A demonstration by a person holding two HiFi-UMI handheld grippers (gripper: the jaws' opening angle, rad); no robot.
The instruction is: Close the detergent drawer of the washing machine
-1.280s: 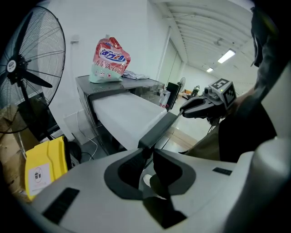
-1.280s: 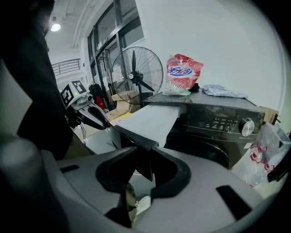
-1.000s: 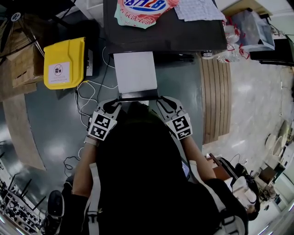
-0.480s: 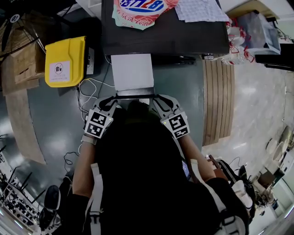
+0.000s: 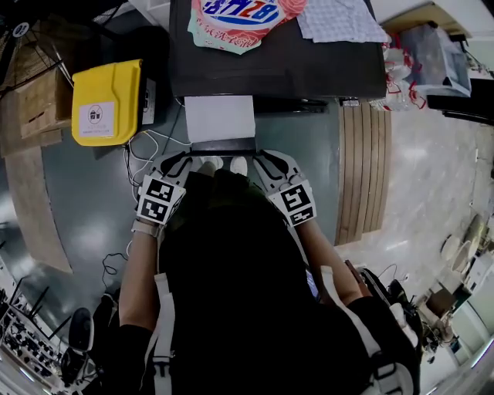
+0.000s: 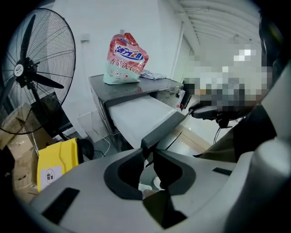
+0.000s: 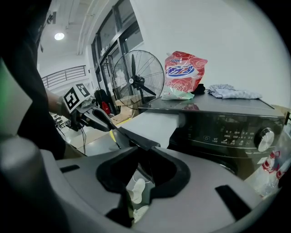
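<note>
Head view: detergent drawer (image 5: 221,119) pulled well out of washing machine (image 5: 309,65), dark front edge nearest the body. Left hand-held gripper (image 5: 187,160) and right hand-held gripper (image 5: 262,158) at its two front corners. Yellow box (image 5: 106,102) and cables (image 5: 143,158) on the floor beside it; detergent pouch (image 5: 239,17) and cloth (image 5: 340,19) on the machine top.

Left gripper view: jaws pinched on the drawer front's corner; fan (image 6: 34,77) behind.

Right gripper view: jaws clamped on the other corner; control panel (image 7: 236,132) just beside the drawer.
</note>
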